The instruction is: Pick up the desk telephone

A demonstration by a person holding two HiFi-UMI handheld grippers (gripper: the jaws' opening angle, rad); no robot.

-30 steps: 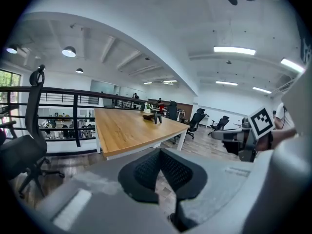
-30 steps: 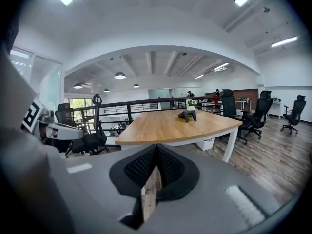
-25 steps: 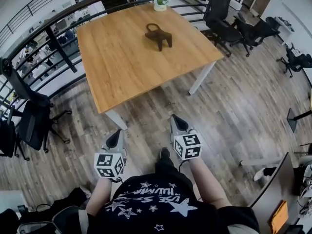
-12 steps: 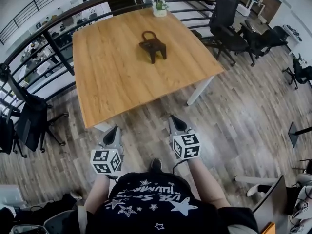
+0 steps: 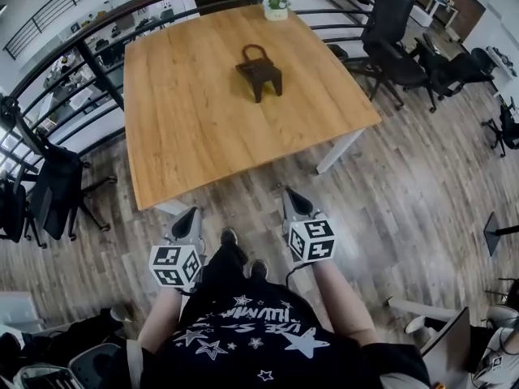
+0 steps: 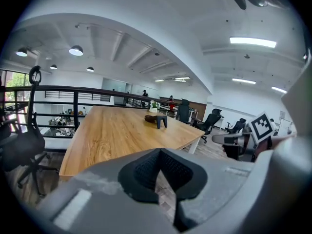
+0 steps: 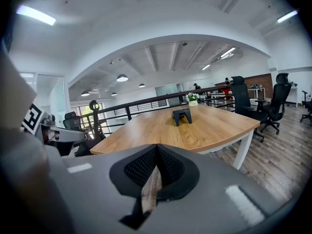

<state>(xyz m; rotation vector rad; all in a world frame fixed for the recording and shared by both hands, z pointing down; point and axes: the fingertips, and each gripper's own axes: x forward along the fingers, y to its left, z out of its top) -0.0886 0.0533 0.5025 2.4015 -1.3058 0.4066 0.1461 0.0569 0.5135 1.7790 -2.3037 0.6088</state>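
The desk telephone (image 5: 259, 70), dark with a looped handle, stands on the far half of a wooden table (image 5: 190, 128). It also shows small and distant in the left gripper view (image 6: 157, 120) and the right gripper view (image 7: 182, 115). My left gripper (image 5: 191, 214) and right gripper (image 5: 290, 194) hang side by side over the wood floor, short of the table's near edge, both pointing at the table. Each has its jaws shut with nothing between them, as the left gripper (image 6: 158, 153) and right gripper (image 7: 156, 148) show in their own views.
A small potted plant (image 5: 276, 5) sits at the table's far edge. Black office chairs (image 5: 399, 45) stand to the right of the table, another chair (image 5: 50, 191) to the left. A dark railing (image 5: 89, 59) runs behind the table. The person's feet (image 5: 231, 238) are between the grippers.
The person has stepped forward, so both grippers have come closer to the table's near edge. Both stay shut and the telephone has not moved.
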